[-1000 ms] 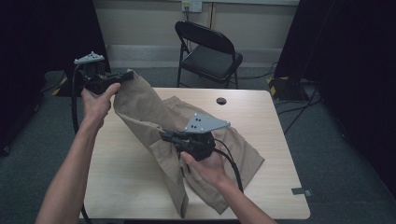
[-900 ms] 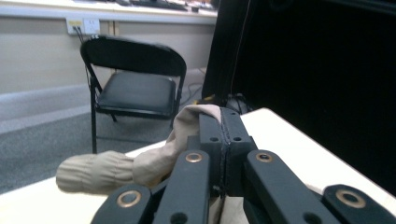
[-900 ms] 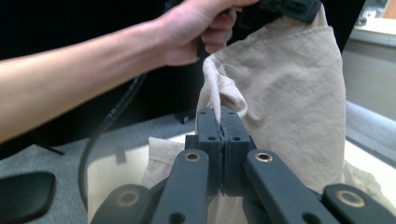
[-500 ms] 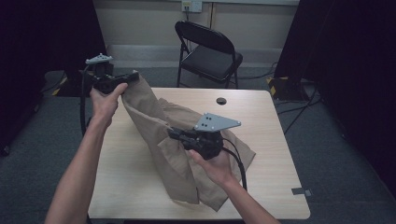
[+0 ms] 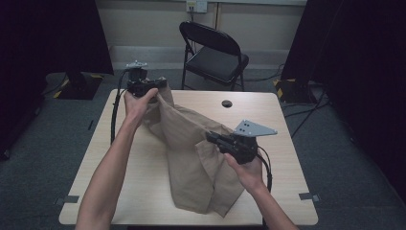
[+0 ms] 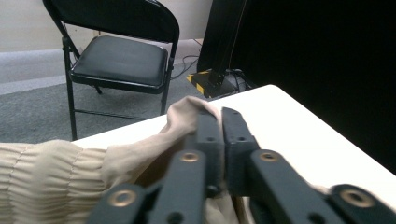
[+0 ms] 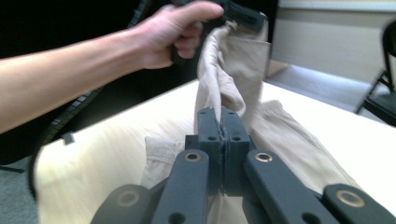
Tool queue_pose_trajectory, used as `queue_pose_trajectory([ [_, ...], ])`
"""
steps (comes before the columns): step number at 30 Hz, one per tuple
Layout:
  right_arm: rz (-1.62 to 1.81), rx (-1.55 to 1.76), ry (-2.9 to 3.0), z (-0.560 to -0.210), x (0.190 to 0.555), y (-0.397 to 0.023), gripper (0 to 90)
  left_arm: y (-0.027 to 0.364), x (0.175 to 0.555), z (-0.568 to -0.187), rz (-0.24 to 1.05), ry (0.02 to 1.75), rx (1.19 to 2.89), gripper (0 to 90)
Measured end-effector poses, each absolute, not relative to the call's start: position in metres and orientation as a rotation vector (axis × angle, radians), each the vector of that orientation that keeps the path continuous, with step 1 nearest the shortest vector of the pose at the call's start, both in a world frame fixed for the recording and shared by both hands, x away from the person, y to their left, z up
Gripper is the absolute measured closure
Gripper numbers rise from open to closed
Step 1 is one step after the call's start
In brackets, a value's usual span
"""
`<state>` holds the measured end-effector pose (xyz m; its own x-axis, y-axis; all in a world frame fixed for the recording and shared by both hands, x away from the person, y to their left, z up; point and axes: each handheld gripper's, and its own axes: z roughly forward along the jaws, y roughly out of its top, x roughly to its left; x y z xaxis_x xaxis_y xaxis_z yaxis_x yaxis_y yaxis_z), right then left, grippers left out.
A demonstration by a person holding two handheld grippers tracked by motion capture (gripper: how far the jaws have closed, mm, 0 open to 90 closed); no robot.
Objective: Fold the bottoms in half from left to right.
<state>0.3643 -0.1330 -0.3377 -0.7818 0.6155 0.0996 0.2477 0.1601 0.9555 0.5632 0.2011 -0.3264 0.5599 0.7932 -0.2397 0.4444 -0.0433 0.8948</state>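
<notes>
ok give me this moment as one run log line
left gripper: shut on tan trousers, lifted at table's far left corner | right gripper: shut on tan trousers mid-table | cloth taut between grippers | legs hang over near edge

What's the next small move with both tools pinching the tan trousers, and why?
Probably draw the two tools a little further apart to stretch the waistband flat. Both the left tool and the right tool are shut on the tan trousers, whose edge runs nearly taut between them, but the legs lie rumpled and overlapped on the table, so more tension seems needed before laying them down.
</notes>
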Motion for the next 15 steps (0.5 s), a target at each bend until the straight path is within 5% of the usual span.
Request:
queue_pose_trajectory([
  [6, 1.566, 0.959, 2.123, -0.356, 0.387, -0.159, 89.4, 0.195, 0.558, -0.327, 0.407, 1.041, 1.660, 49.7],
  [15, 1.487, 1.066, 2.133, -0.366, 0.413, -0.174, 89.3, 0.204, 0.532, -0.330, 0.405, 1.010, 1.693, 42.0],
])
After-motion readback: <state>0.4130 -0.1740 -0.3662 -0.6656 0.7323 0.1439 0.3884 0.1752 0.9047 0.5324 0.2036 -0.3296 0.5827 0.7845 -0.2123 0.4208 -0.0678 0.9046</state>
